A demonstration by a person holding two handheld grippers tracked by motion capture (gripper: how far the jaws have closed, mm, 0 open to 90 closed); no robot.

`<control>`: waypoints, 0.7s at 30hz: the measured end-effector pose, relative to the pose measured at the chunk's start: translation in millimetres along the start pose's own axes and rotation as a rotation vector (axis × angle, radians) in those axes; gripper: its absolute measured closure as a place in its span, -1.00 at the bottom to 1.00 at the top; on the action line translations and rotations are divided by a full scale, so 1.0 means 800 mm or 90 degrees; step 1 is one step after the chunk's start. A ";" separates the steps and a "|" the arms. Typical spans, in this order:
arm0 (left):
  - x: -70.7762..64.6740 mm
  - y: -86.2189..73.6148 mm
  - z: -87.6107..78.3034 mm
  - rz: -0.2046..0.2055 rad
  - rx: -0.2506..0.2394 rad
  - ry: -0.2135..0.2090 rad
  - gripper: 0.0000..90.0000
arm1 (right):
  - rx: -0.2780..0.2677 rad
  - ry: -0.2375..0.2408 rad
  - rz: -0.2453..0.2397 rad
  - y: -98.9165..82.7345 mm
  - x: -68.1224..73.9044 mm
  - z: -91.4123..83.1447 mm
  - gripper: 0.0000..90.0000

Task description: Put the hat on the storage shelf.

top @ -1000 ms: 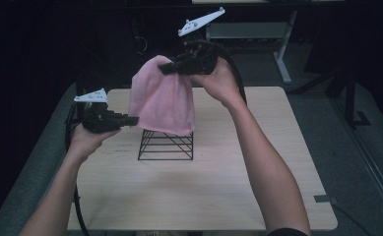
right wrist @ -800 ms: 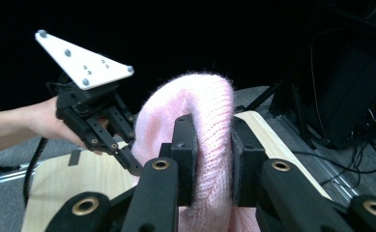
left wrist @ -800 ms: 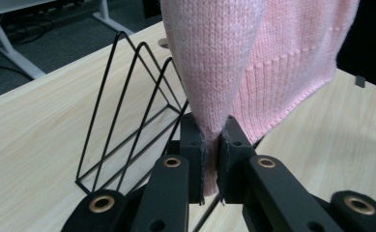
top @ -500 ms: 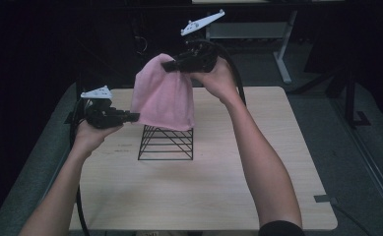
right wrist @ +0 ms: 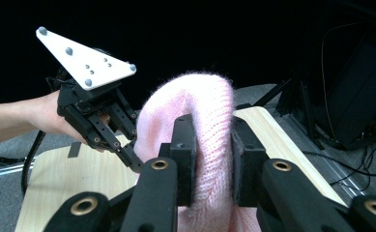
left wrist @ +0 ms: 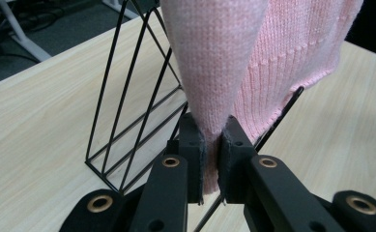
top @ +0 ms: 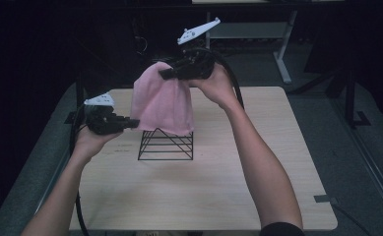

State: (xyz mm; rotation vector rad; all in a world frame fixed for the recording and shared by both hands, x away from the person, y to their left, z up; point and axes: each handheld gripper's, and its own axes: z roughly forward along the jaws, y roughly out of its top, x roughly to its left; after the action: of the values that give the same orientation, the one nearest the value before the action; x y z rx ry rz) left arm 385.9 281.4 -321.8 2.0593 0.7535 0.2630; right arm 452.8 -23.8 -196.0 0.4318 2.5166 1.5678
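The left gripper (top: 132, 123) is clamped on the lower edge of the pink knitted cloth (top: 162, 103); in the left gripper view its jaws pinch a narrow fold of the knit (left wrist: 209, 111) between them. The right gripper (top: 165, 73) is clenched on the top of the cloth, and in the right gripper view a thick roll of pink knit (right wrist: 214, 140) bulges between its jaws. The cloth hangs stretched between the two, draped over the top of the black wire rack (top: 165, 146), which stands on the wooden table (top: 228, 187). Compared with a second ago, the left gripper sits slightly higher and closer to the rack, so the cloth hangs a little narrower; the right gripper holds about the same place.
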 end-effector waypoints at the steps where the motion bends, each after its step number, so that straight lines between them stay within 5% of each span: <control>1: 0.000 -0.002 0.000 -0.001 0.000 0.000 0.82 | 0.002 0.000 -0.002 -0.001 0.001 0.000 0.67; 21: -0.002 -0.022 0.000 0.004 0.034 0.005 0.83 | 0.022 0.026 -0.005 -0.014 0.026 0.008 0.66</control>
State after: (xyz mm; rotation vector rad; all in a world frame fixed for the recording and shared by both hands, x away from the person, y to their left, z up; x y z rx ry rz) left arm 377.6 287.7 -335.8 2.1128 0.7666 0.2563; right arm 433.1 -16.7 -208.5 0.3962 2.5760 1.5485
